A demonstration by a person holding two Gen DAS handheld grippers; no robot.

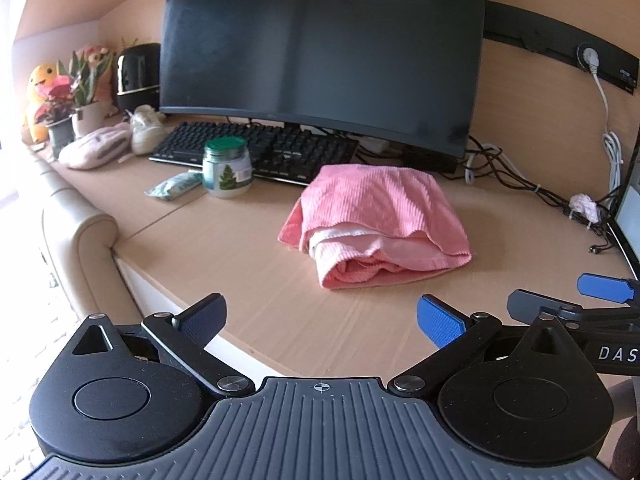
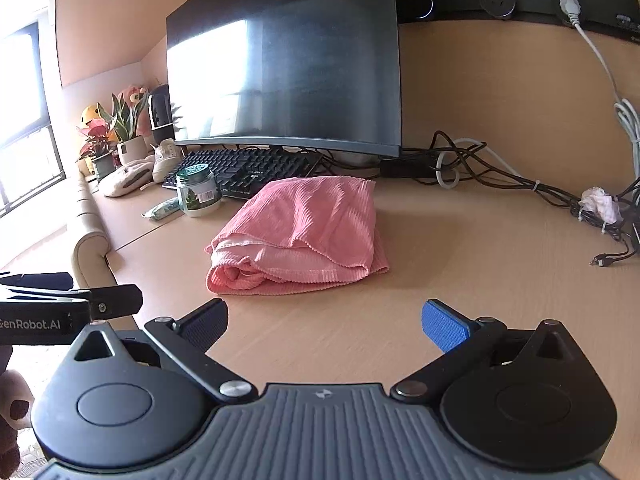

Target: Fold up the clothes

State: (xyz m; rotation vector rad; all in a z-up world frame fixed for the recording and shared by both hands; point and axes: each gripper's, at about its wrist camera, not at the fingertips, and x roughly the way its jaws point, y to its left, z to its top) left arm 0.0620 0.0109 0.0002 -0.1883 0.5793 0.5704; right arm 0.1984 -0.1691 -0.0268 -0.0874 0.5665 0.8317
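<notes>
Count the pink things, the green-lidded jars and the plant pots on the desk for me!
Pink folded cloth: 1
Jar with green lid: 1
Plant pots: 2, one dark, one white
Total: 4

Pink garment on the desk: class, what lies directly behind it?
Behind the folded pink garment lie a black keyboard and a dark monitor with cables to one side. The garment covers the keyboard's near corner; what lies under the cloth cannot be seen.

Both wrist views face desk (image 1: 248, 264); share monitor (image 2: 288, 60).
</notes>
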